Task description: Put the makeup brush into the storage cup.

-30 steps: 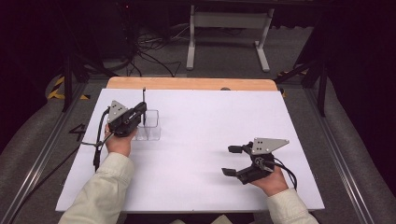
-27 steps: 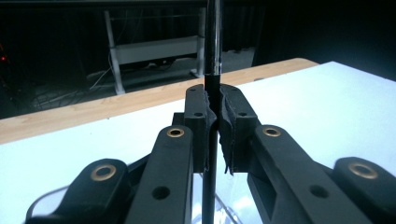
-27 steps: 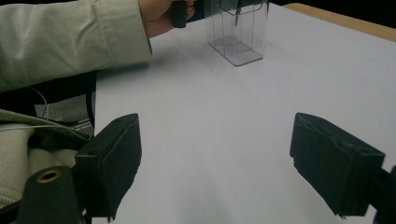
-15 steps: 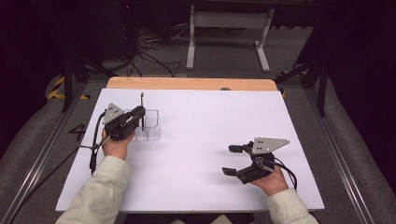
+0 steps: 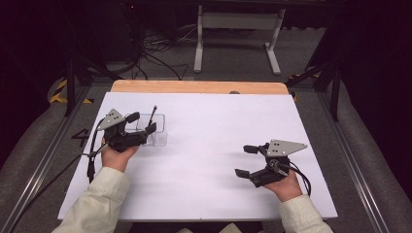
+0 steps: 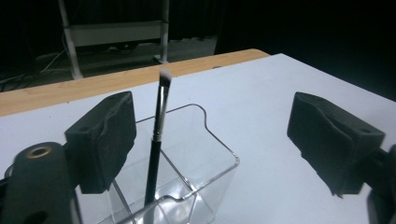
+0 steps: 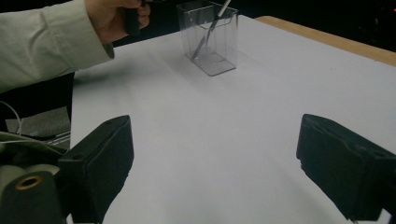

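Observation:
A clear plastic box (image 5: 156, 132) stands on the white table at the left. A thin black-handled brush (image 6: 158, 135) with a silver ferrule and pale tip leans upright inside the clear plastic box (image 6: 196, 154). My left gripper (image 5: 142, 122) hovers just beside the box, open, its jaws apart from the brush. In the left gripper view my left gripper (image 6: 224, 140) has the brush near its left jaw, untouched. My right gripper (image 5: 247, 161) rests open at the table's right front. Far ahead of my right gripper (image 7: 215, 172) I see the box (image 7: 210, 37) with the brush (image 7: 212, 25).
The white table sheet (image 5: 214, 145) ends at a bare wooden strip (image 5: 194, 87) along the far edge. Beyond it are a metal stand's legs (image 5: 233, 34) and cables on a dark floor. A pale sleeve (image 7: 42, 42) reaches in at the left.
My left gripper has drawn back toward the person and a little left, away from the brush standing in the box. The right gripper has stayed put.

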### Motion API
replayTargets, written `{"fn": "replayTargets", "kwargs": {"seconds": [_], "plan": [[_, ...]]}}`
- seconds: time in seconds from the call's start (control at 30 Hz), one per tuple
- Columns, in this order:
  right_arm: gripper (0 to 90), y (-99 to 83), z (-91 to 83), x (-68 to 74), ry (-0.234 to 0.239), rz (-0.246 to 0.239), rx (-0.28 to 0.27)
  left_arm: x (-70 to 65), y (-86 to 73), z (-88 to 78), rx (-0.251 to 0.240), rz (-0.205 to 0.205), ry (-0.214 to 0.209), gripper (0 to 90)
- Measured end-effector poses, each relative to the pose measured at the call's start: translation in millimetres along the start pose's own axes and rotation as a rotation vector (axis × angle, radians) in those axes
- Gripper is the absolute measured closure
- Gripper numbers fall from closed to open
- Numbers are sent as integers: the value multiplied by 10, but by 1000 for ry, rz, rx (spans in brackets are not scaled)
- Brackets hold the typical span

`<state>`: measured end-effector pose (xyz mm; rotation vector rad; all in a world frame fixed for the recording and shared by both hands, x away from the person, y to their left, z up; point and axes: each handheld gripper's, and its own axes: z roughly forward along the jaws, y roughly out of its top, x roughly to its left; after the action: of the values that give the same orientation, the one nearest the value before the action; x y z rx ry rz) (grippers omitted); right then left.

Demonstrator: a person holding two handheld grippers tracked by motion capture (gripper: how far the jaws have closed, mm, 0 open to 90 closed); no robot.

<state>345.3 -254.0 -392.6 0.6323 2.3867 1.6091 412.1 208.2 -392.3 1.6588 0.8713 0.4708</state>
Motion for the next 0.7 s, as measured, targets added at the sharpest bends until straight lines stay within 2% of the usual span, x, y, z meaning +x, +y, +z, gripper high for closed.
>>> {"fn": "replayTargets", "kwargs": {"seconds": [0.13,0.17,0.23,0.47,0.7], "plan": [[80,7,-63,-46,-42,7,-22,-63,12,-125,6,28,-43,100],[76,7,-74,-56,-50,9,-25,-63,12,-125,6,28,-43,85],[75,6,-84,-68,-53,11,-28,-90,5,-179,9,58,-71,72],[51,1,-165,-137,-88,19,-45,-155,-13,-360,-10,71,-125,37],[33,-38,-250,-181,-116,25,-53,-219,-122,-486,-11,79,-169,32]]}}
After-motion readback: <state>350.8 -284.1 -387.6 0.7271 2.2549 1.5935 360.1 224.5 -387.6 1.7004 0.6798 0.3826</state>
